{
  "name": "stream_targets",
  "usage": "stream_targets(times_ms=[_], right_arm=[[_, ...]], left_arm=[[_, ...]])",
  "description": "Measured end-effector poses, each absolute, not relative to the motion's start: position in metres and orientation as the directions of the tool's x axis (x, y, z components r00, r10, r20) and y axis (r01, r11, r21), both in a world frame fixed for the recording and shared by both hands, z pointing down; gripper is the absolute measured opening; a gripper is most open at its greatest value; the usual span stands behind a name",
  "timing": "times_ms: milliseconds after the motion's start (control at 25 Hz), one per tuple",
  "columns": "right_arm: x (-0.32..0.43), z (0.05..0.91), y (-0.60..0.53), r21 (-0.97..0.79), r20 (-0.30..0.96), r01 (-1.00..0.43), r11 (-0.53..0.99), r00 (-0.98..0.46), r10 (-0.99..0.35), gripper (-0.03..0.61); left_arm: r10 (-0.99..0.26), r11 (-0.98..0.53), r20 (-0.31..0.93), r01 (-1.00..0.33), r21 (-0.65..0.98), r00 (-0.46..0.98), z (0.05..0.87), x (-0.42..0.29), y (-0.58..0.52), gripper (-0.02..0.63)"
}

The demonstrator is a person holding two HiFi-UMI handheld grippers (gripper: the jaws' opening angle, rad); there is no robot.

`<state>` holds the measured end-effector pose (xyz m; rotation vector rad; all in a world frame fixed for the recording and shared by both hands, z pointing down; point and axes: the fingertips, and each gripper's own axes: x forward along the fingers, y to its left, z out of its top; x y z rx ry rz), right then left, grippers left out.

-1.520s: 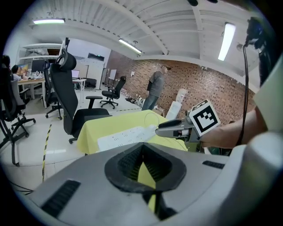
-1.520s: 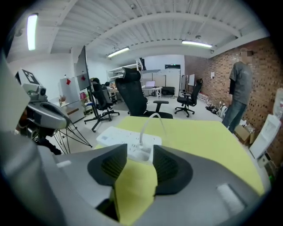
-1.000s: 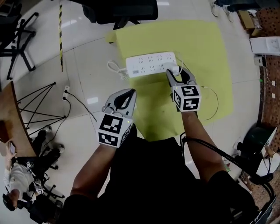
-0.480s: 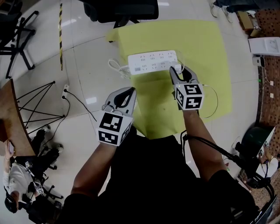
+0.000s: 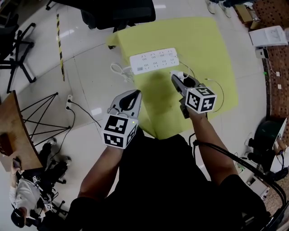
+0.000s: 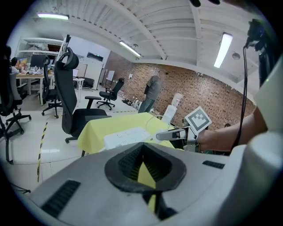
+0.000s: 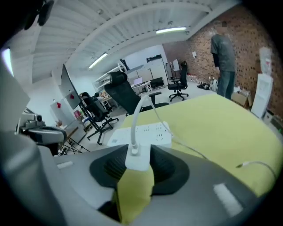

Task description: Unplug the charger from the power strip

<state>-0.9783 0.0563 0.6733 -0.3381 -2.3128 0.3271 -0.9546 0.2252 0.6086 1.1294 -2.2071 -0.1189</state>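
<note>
Charger (image 5: 179,74) has come clear of the power strip (image 5: 153,60), pinched in the right hand-held gripper (image 5: 179,80); withdraw straight, keeping the cable (image 7: 132,126) ahead slack.

Dark ribbed pads (image 7: 169,167) covered the flanks of the small white plastic charger (image 7: 137,157). The head view's top edge cropped the black office chair (image 5: 118,11).

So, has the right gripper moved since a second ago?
Yes. The right gripper, shut on the charger, has drawn back from the power strip toward the person; the charger now sits clear of the strip's near edge.
</note>
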Motion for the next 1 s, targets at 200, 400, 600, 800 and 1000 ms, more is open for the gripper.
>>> stream_targets(times_ms=[200, 400, 600, 800, 1000], right_arm=[[-0.934, 0.686, 0.075, -0.374, 0.684, 0.136, 0.917, -0.628, 0.372, 0.141], [-0.894, 0.700, 0.105, -0.422, 0.699, 0.150, 0.894, -0.574, 0.426, 0.141], [-0.873, 0.710, 0.123, -0.501, 0.687, 0.128, 0.856, -0.543, 0.483, 0.143], [-0.872, 0.720, 0.115, -0.496, 0.711, 0.076, 0.865, -0.537, 0.455, 0.146], [-0.872, 0.715, 0.096, -0.452, 0.730, 0.058, 0.890, -0.550, 0.406, 0.147]], left_arm=[[-0.777, 0.586, 0.499, -0.731, 0.349, -0.385, 0.606, -0.945, 0.231, 0.006], [-0.788, 0.555, 0.510, -0.758, 0.344, -0.345, 0.607, -0.933, 0.234, 0.006], [-0.802, 0.519, 0.511, -0.785, 0.338, -0.310, 0.605, -0.924, 0.229, 0.006], [-0.810, 0.505, 0.503, -0.795, 0.336, -0.302, 0.600, -0.925, 0.230, 0.006], [-0.805, 0.519, 0.500, -0.787, 0.335, -0.318, 0.598, -0.924, 0.238, 0.008]])
